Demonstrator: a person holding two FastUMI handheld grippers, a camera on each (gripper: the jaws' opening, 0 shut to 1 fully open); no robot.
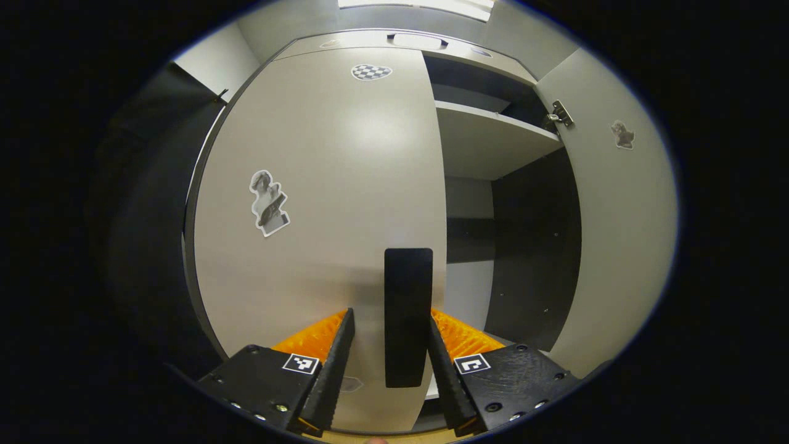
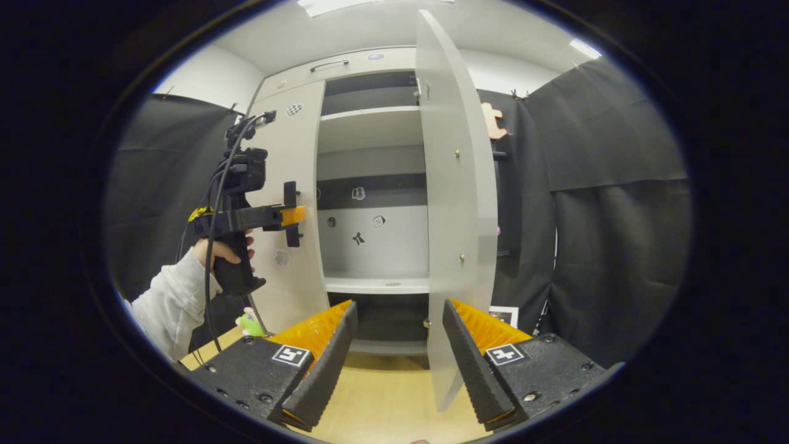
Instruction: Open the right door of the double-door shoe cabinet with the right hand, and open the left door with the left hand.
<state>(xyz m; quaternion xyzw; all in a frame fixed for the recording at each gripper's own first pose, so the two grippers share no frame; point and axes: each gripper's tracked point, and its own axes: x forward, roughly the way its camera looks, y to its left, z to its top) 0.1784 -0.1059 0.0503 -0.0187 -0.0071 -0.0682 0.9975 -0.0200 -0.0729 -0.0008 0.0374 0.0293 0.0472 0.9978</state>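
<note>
left door (image 1: 320, 185) shut; its handle (image 1: 407, 317) upright between our left gripper (image 1: 387, 351) fingers, parted, not pressing | right door (image 2: 453, 203) open | right gripper (image 2: 399, 351) parted, empty

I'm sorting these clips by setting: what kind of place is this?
Likely an indoor recording booth, not a lived-in home: black cloth hangs as walls around a pale double-door cabinet, its shelves bare, standing on a light wood floor.
</note>
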